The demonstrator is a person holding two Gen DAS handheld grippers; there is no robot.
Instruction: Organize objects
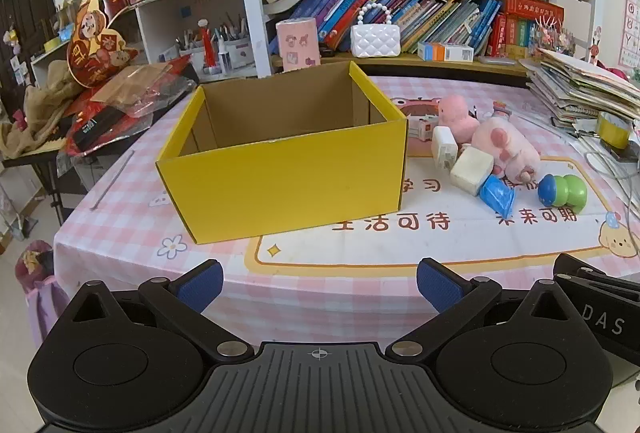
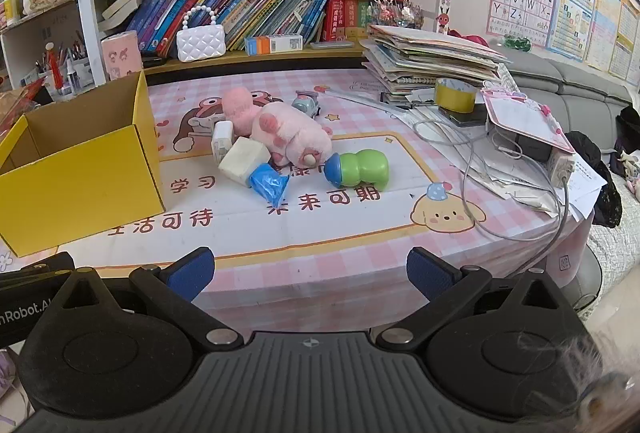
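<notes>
An open, empty yellow cardboard box [image 1: 288, 177] stands on the pink checked tablecloth; it also shows at the left of the right wrist view [image 2: 80, 173]. To its right lies a cluster: a pink plush pig [image 2: 292, 133], a smaller pink plush [image 2: 238, 109], a white charger [image 2: 222, 141], a cream block [image 2: 244, 161], a blue packet [image 2: 269, 185], a green and blue toy [image 2: 358, 169] and a small toy car [image 2: 306, 103]. My left gripper [image 1: 318, 283] is open and empty at the table's near edge, in front of the box. My right gripper [image 2: 310, 271] is open and empty, in front of the cluster.
A stack of books and papers [image 2: 432, 57], a yellow tape roll [image 2: 456, 95], a pink clipboard [image 2: 524, 121] and loose cables [image 2: 472, 153] crowd the right side. Bookshelves [image 2: 256, 13] run along the back. Bags and red packaging [image 1: 112, 105] lie left of the box.
</notes>
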